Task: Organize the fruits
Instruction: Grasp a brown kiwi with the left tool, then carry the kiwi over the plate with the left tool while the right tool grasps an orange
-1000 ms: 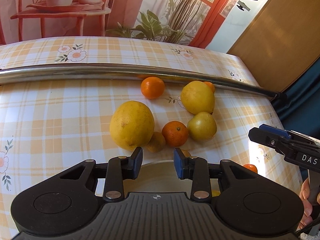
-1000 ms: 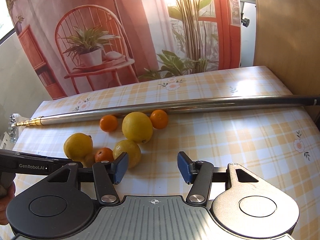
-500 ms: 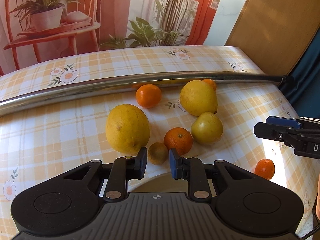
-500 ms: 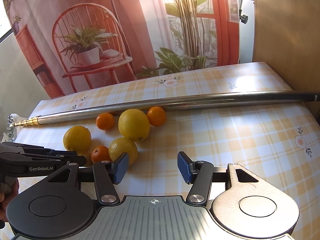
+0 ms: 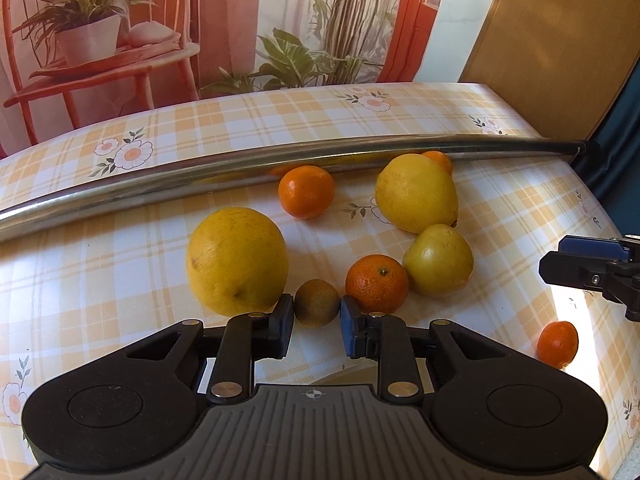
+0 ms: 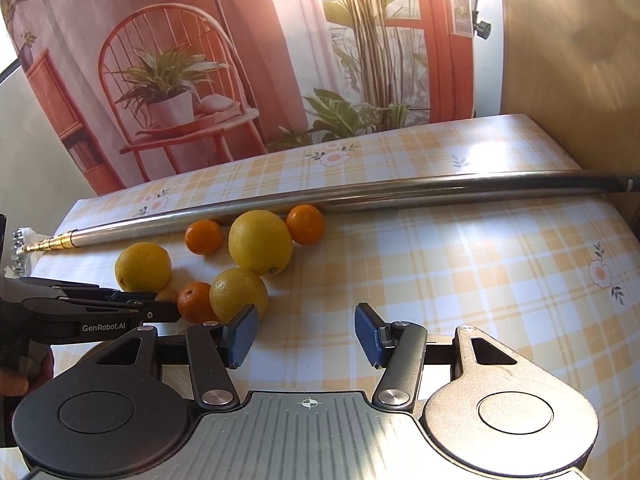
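On the checked tablecloth, a small brownish-yellow fruit (image 5: 316, 307) sits between the blue pads of my left gripper (image 5: 316, 322), which touch both of its sides. Close around it lie a big yellow citrus (image 5: 237, 260), a tangerine (image 5: 376, 284) and a yellow fruit (image 5: 438, 260). Farther back are a large lemon (image 5: 416, 192) and two more tangerines (image 5: 306, 192). My right gripper (image 6: 306, 338) hovers open over bare cloth, right of the yellow fruit (image 6: 240, 292). From this side my left gripper (image 6: 160, 308) hides most of the small fruit.
A long metal pole (image 5: 200, 176) lies across the table behind the fruit. One tangerine (image 5: 558, 344) sits alone near the right edge, below my right gripper's tip (image 5: 592, 272). A pale dish rim (image 5: 348, 372) shows under my left gripper. A hand (image 6: 12, 380) holds the left gripper.
My left gripper narrowed its fingers and moved forward until the small brownish fruit sat between its pads. My right gripper stayed open and barely moved.
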`<state>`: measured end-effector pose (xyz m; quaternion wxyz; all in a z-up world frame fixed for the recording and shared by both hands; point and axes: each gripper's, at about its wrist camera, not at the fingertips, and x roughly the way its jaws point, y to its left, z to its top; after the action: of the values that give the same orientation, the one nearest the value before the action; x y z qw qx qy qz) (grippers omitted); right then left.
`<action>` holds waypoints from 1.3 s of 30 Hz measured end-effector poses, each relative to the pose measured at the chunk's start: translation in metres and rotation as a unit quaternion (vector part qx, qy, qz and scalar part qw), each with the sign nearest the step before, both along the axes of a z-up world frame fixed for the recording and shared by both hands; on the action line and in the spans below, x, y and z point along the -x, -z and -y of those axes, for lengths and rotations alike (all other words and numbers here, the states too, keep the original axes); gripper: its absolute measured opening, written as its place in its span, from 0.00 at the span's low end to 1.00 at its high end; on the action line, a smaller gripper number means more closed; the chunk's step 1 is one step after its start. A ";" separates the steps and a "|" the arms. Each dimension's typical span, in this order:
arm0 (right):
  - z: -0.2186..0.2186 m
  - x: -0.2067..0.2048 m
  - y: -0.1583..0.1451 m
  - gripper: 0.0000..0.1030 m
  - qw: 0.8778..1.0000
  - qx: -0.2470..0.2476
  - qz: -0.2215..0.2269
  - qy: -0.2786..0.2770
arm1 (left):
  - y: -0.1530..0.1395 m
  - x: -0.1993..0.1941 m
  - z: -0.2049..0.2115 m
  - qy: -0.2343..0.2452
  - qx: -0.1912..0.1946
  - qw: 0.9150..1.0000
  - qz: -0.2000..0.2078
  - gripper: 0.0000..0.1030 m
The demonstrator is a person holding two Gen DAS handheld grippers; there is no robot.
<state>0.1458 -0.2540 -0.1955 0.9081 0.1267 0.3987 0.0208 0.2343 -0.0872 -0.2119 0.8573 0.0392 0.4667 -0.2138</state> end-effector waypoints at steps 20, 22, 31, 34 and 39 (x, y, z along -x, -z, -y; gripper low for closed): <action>0.001 0.001 -0.001 0.49 1.000 0.008 0.005 0.009 | -0.041 0.048 -0.032 -0.025 0.040 0.996 0.074 0.25; 0.002 0.001 -0.002 0.49 1.000 0.008 0.010 0.010 | -0.046 0.055 -0.041 -0.043 0.050 0.995 0.078 0.25; 0.005 -0.007 -0.011 0.49 0.999 0.016 0.045 0.010 | -0.059 0.075 -0.083 -0.116 0.059 0.987 0.095 0.25; 0.012 -0.018 -0.012 0.49 0.998 -0.002 0.060 0.016 | -0.061 0.080 -0.092 -0.127 0.056 0.985 0.100 0.25; 0.023 -0.048 -0.007 0.49 0.996 -0.051 0.070 0.036 | -0.060 0.082 -0.100 -0.148 0.066 0.982 0.097 0.25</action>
<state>0.1933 -0.2771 -0.1890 0.9260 0.1856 0.3282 0.0176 0.1519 0.0128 -0.1523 0.9213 -0.0666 0.3668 -0.1105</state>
